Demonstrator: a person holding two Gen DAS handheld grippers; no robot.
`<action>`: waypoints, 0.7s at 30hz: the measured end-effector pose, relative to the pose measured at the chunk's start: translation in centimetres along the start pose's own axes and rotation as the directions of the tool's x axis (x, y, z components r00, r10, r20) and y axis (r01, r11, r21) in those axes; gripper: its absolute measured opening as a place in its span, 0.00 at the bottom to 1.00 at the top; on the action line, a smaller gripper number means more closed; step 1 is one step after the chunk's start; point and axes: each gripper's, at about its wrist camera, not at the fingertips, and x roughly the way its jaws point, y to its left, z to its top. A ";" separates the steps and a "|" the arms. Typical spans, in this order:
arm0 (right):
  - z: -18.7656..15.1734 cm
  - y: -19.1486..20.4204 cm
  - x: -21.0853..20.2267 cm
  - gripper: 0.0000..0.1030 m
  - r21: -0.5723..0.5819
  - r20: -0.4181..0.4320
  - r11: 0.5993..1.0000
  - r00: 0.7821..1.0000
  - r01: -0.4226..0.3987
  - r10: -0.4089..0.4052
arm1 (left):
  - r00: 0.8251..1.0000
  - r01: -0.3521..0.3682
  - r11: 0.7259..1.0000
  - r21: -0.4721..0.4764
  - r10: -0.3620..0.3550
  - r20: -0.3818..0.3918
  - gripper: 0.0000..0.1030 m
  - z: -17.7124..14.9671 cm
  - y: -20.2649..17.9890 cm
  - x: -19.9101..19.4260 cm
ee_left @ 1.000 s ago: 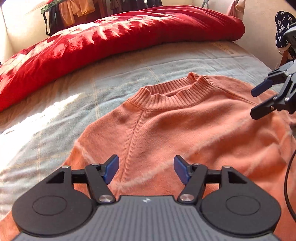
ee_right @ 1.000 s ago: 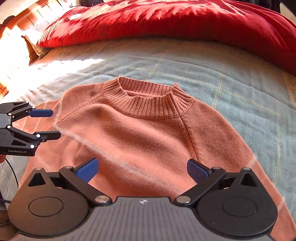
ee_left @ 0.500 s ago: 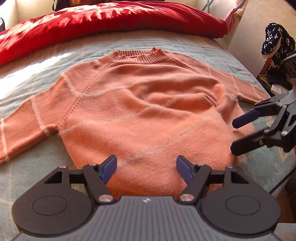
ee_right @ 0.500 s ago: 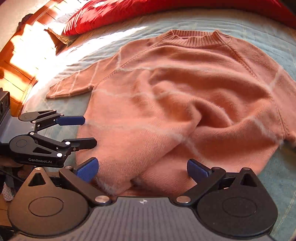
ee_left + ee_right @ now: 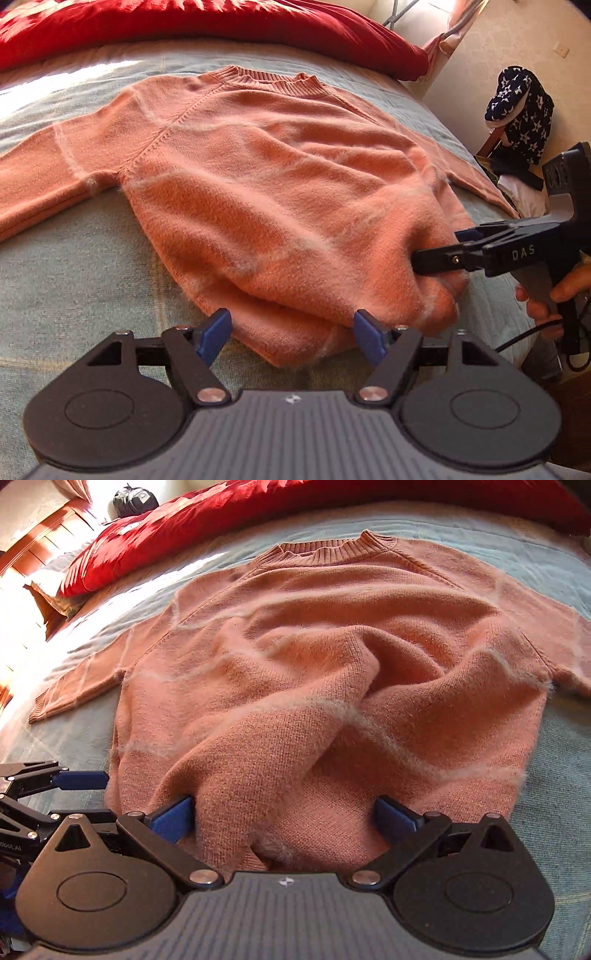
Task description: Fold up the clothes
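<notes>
Two grippers at the hem of one sweater (image 5: pixel 280 192) spread flat on a bed (image 5: pixel 74 280).
Left wrist view: left gripper (image 5: pixel 291 341) spread wide, empty, at the hem; right gripper (image 5: pixel 439 254) reaches into the hem's corner, closure hidden. Right wrist view: right gripper (image 5: pixel 284 818) stands wide with bunched hem between its fingers, not pinched. The knit looks soft, light and limp; best taken at the hem corners.

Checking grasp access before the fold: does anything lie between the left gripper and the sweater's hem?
Nothing visible does. The open left gripper sits at the hem of the sweater on the bed, the hem's edge between its jaws. The right gripper, also open, straddles bunched fabric.
</notes>
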 end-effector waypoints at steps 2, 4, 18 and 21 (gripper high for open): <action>-0.1 0.2 -0.3 1.00 0.006 0.014 1.000 1.000 0.010 -0.011 | 1.000 -0.005 1.000 -0.026 0.005 -0.014 0.71 -0.8 0.4 0.0; -0.3 0.5 -0.8 1.00 0.004 0.026 1.000 0.999 0.019 -0.019 | 1.000 -0.011 0.999 -0.049 0.010 -0.005 0.71 -1.4 0.3 0.0; -5.5 2.0 -5.3 1.00 -0.500 -0.023 0.860 0.991 0.104 -0.133 | 0.995 -0.026 0.986 0.168 0.042 -0.090 0.71 -1.4 -5.0 -0.6; -5.9 1.5 -5.2 1.00 -0.556 -0.047 0.828 0.992 0.071 -0.116 | 0.982 0.103 0.969 0.223 -0.062 -0.181 0.71 -1.8 -7.2 0.2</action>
